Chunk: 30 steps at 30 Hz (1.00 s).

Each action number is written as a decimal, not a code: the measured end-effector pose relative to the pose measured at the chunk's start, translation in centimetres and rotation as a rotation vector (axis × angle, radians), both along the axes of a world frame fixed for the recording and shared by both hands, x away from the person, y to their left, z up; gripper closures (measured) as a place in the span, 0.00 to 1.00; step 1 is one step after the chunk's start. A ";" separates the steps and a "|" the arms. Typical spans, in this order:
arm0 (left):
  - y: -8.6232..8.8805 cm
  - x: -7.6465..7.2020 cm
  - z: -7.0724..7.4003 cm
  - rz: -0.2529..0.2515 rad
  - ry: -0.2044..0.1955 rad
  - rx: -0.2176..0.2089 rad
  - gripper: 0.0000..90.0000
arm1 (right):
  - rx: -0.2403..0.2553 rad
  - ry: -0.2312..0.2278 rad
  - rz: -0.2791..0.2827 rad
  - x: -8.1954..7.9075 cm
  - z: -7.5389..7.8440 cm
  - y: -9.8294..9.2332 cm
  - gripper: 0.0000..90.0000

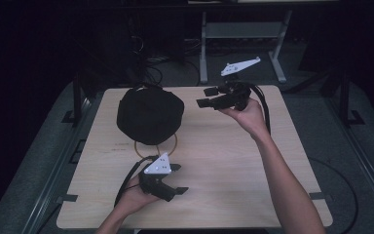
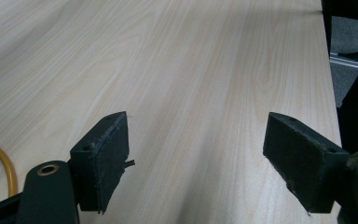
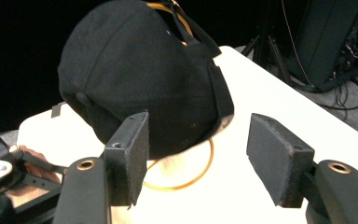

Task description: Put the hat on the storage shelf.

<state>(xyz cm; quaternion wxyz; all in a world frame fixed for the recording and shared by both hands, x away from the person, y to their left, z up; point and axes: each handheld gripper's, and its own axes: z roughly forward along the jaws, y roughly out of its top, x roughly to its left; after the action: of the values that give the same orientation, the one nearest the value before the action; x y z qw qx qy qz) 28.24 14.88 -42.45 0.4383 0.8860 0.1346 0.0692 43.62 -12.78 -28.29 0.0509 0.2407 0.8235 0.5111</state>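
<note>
The right gripper [image 1: 205, 96] hangs with jaws wide and empty, a black cap [image 1: 149, 115] just ahead of it on a yellow ring [image 1: 171, 146]. The left gripper [image 1: 178, 178] is also wide open, over bare bench [image 1: 233, 165].

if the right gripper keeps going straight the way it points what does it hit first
Most likely the black cap: the open right gripper aims at its lower side, where it sits on the gold ring stand. Nothing lies between, though depth is hard to judge.
</note>
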 end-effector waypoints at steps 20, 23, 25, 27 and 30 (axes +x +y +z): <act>0.0 0.0 0.0 0.000 -0.005 0.003 0.24 | -0.014 0.040 -0.062 -1.7 -2.7 -4.6 0.41; 0.0 0.0 0.1 -0.004 0.000 0.012 0.24 | -0.015 0.043 -0.072 -2.0 -3.1 -5.1 0.40; -0.1 -0.1 0.0 -0.001 0.001 0.010 0.24 | -0.013 0.045 -0.075 -2.2 -3.3 -5.5 0.40; -0.1 -0.1 0.0 0.001 0.003 0.001 0.24 | -0.015 0.047 -0.082 -2.4 -3.5 -5.9 0.40; -0.1 -0.1 0.0 0.000 0.001 0.003 0.24 | -0.013 0.054 -0.094 -2.6 -3.8 -6.6 0.40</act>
<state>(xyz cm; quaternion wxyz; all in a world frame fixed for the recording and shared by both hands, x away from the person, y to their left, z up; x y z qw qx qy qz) 28.17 14.75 -42.48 0.4367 0.8868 0.1349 0.0689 40.97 -19.38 -32.06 0.0543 0.2926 0.8156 0.4962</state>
